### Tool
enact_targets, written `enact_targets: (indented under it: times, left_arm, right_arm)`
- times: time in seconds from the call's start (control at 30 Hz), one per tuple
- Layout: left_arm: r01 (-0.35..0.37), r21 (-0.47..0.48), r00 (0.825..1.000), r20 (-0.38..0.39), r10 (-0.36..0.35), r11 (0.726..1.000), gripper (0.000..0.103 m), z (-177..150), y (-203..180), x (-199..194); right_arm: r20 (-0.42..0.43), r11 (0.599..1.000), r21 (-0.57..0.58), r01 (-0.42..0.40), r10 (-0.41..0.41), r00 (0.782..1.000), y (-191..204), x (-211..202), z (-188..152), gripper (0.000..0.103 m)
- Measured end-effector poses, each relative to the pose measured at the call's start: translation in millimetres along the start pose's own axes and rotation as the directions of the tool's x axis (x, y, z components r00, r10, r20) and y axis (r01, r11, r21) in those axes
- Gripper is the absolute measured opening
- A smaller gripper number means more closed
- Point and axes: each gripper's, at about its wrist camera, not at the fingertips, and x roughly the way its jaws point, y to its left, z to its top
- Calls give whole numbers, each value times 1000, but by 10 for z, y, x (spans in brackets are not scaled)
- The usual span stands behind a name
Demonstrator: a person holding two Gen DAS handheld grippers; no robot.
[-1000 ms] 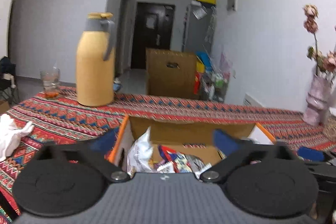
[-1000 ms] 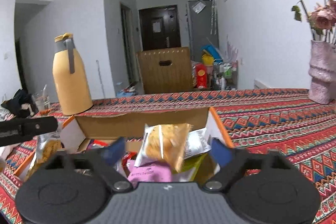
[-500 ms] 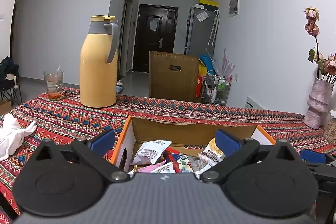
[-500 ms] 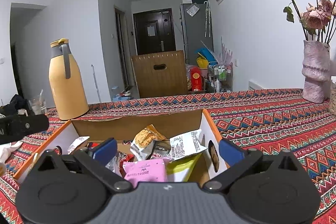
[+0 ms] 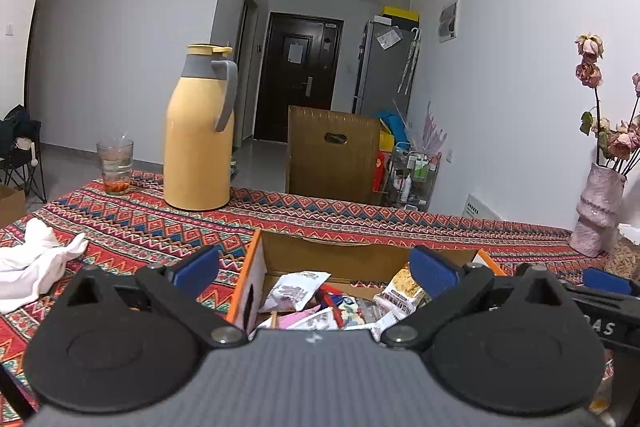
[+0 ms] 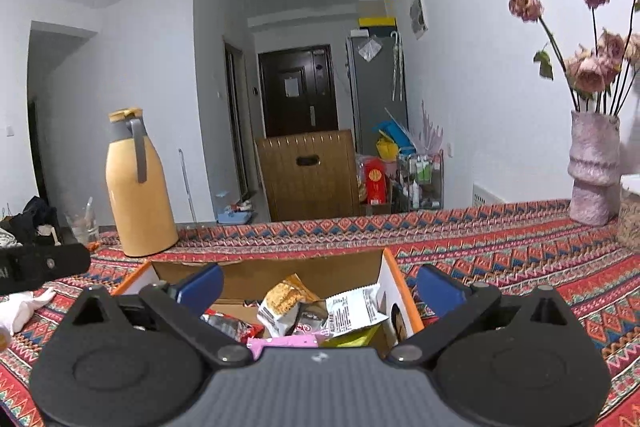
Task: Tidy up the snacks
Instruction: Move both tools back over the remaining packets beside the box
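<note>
The left gripper hangs with its blue-padded fingers spread wide and empty above the near edge of an open cardboard box, which sits on a table draped in a red patterned cloth. Inside the box lies a jumble of snack packets, among them a white pouch at the left and a yellow-printed packet leaning toward the right wall. Beyond the box a tall yellow thermos stands upright, a glass to its left, a crumpled white cloth at the left edge, and a pink vase of dried flowers far right. From the right wrist camera, the right gripper is likewise parted and holds nothing, poised over the same cardboard box, whose orange-trimmed right wall faces the lens. A yellow-brown packet and a white wrapper rest on top of the snack packets, with a pink pack nearest the camera. The yellow thermos stands behind the box at left, the pink vase at right.
</note>
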Motion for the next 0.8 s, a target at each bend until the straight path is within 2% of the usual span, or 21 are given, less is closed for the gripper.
enact_targets:
  times: [0.3,0.57,0.8]
  left_arm:
    - [-1,25,998,-60,2,1000,103,-219,252,-221]
    - [3,66,987,-163,8,998,103,-599,457,-329]
    - [3,67,973,-231,13,998,103,-901,563,-332]
  right_arm:
    - [-29,999,-52,-11,10,1000,-6,-394,-204,103]
    - [-126,999,-48,17,-23,992,-98,-668,-580,103]
    - [-235,998,-36,50,-57,970,-178,-801,-916,103]
